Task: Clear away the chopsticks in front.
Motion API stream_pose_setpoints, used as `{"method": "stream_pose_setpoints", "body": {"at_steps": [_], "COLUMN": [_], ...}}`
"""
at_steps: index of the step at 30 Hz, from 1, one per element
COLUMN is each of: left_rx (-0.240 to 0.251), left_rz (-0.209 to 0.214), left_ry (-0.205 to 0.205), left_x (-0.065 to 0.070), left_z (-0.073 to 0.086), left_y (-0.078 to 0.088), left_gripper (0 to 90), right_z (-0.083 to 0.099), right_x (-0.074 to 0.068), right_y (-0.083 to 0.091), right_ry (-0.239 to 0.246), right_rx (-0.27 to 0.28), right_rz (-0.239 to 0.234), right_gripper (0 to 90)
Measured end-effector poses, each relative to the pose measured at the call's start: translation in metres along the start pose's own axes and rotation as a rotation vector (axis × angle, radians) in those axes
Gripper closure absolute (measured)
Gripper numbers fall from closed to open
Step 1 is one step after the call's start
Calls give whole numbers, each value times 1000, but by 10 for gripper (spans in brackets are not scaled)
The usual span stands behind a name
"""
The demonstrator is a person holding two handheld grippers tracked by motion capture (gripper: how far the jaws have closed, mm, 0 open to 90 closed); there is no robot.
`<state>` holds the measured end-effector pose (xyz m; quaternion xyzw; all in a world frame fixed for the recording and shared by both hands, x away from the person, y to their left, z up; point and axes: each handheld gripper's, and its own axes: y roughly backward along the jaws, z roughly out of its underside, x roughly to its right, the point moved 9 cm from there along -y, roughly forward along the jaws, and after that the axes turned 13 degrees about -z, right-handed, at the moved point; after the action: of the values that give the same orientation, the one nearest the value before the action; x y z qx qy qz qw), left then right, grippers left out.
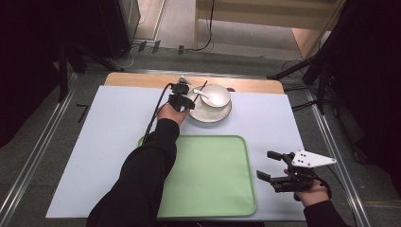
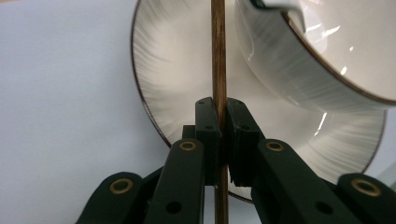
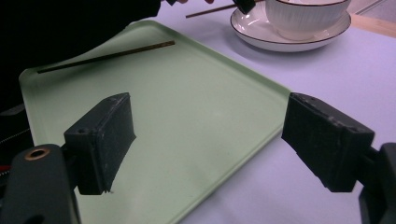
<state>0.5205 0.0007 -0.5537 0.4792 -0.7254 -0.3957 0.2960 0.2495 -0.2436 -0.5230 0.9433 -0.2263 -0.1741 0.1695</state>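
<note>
While the left tongs (image 2: 218, 122) reach toward the far edge of the surface (image 1: 104, 142), their jaws are clamped on a thin brown chopstick (image 2: 218, 56) that lies across the near-left rim of a white saucer (image 1: 201, 112). On that saucer sits a white bowl (image 1: 218, 94) holding a white spoon (image 1: 204, 96). A green tray (image 1: 213, 175) lies at the near edge of the surface; in the right gripper view a second chopstick (image 3: 107, 56) rests inside it. Right of the tray, the right tongs (image 1: 268, 165) hover with jaws wide apart, gripping nothing.
</note>
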Motion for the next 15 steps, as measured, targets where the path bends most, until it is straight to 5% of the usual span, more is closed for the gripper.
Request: {"method": "stream_pose_setpoints", "body": {"at_steps": [7, 15], "left_rx": [15, 26], "left_rz": [-32, -37], "left_ry": [19, 7], "left_x": [-33, -59], "left_z": [1, 27], "left_y": [26, 61], "left_gripper": [857, 857], "right_z": [0, 0], "right_x": [0, 0], "right_y": [-1, -3], "right_ry": [1, 3], "right_rx": [-3, -9], "right_rz": [-3, -3], "right_gripper": [171, 171]}}
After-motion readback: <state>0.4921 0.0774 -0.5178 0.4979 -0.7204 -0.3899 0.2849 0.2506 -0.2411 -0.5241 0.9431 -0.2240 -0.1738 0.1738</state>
